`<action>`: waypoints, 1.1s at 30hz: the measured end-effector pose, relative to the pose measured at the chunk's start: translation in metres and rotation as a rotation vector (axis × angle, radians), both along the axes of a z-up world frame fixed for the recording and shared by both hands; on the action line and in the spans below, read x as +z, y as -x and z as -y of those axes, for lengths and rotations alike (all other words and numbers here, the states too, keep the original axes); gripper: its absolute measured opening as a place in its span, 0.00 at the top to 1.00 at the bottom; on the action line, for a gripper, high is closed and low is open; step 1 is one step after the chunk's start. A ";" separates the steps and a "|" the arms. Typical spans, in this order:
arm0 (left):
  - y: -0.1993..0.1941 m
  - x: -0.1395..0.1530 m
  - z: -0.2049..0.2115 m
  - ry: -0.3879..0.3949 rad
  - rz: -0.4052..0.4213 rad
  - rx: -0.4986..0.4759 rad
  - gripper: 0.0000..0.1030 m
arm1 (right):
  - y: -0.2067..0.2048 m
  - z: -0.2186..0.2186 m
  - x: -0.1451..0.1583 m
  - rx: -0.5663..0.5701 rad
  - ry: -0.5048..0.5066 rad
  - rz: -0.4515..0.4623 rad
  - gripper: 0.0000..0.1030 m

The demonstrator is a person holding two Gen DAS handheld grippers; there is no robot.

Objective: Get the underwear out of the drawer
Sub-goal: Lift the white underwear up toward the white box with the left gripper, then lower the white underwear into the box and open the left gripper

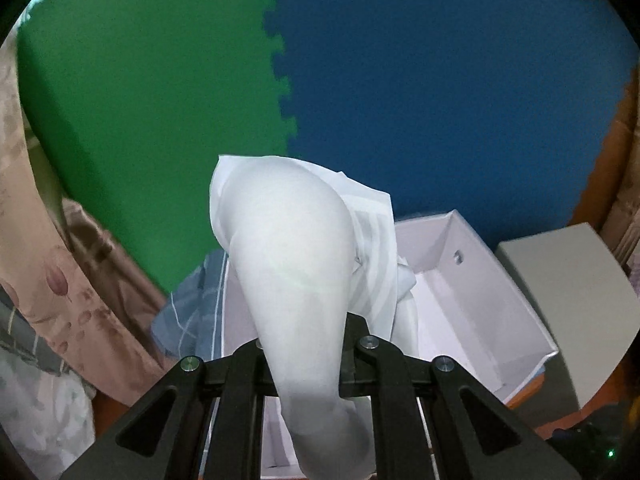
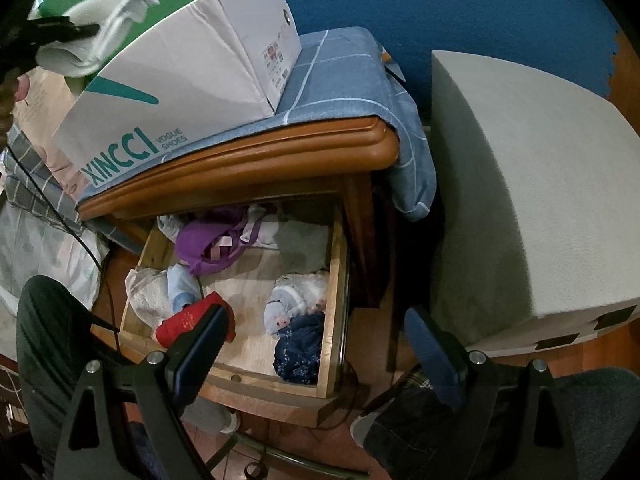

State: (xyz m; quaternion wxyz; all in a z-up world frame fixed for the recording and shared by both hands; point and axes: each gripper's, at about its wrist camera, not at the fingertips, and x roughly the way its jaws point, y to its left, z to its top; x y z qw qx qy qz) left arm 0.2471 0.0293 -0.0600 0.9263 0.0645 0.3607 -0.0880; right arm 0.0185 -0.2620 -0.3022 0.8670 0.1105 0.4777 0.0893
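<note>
My left gripper (image 1: pixel 308 360) is shut on white underwear (image 1: pixel 292 248) and holds it above the open white shoe box (image 1: pixel 472 296); the cloth hides the fingertips. The same gripper with the white underwear (image 2: pixel 100 32) shows at the top left of the right wrist view, above the box (image 2: pixel 192 72). My right gripper (image 2: pixel 320 344) is open and empty, above the front of the open wooden drawer (image 2: pixel 336 280). The drawer holds a purple garment (image 2: pixel 208 244), a red one (image 2: pixel 188 320), a dark blue one (image 2: pixel 300 352) and other pale pieces.
The shoe box stands on a blue checked cloth (image 2: pixel 344 80) that covers the wooden nightstand top (image 2: pixel 240 168). A grey padded block (image 2: pixel 520 200) stands to the right. Bedding (image 2: pixel 36 216) lies on the left. Green and blue foam mats (image 1: pixel 440 80) line the wall.
</note>
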 end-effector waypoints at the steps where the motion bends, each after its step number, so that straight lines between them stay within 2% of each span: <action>1: -0.004 -0.008 0.001 -0.002 -0.027 0.003 0.92 | 0.000 -0.001 0.000 0.002 0.001 0.000 0.11; 6: -0.027 -0.043 0.000 -0.006 -0.144 0.038 0.92 | 0.000 -0.003 0.000 0.009 0.010 0.001 0.11; 14: -0.041 -0.066 0.005 -0.016 -0.236 0.087 0.92 | 0.001 -0.003 0.000 0.012 0.011 0.004 0.11; 20: -0.049 -0.077 0.003 -0.029 -0.260 0.105 0.91 | 0.001 -0.004 0.000 0.016 0.012 0.004 0.11; 26: -0.052 -0.088 0.003 -0.087 -0.227 0.134 0.91 | 0.001 -0.004 0.000 0.017 0.018 0.002 0.11; 33: -0.054 -0.091 0.001 -0.093 -0.242 0.162 0.91 | 0.001 -0.005 0.000 0.024 0.025 0.003 0.11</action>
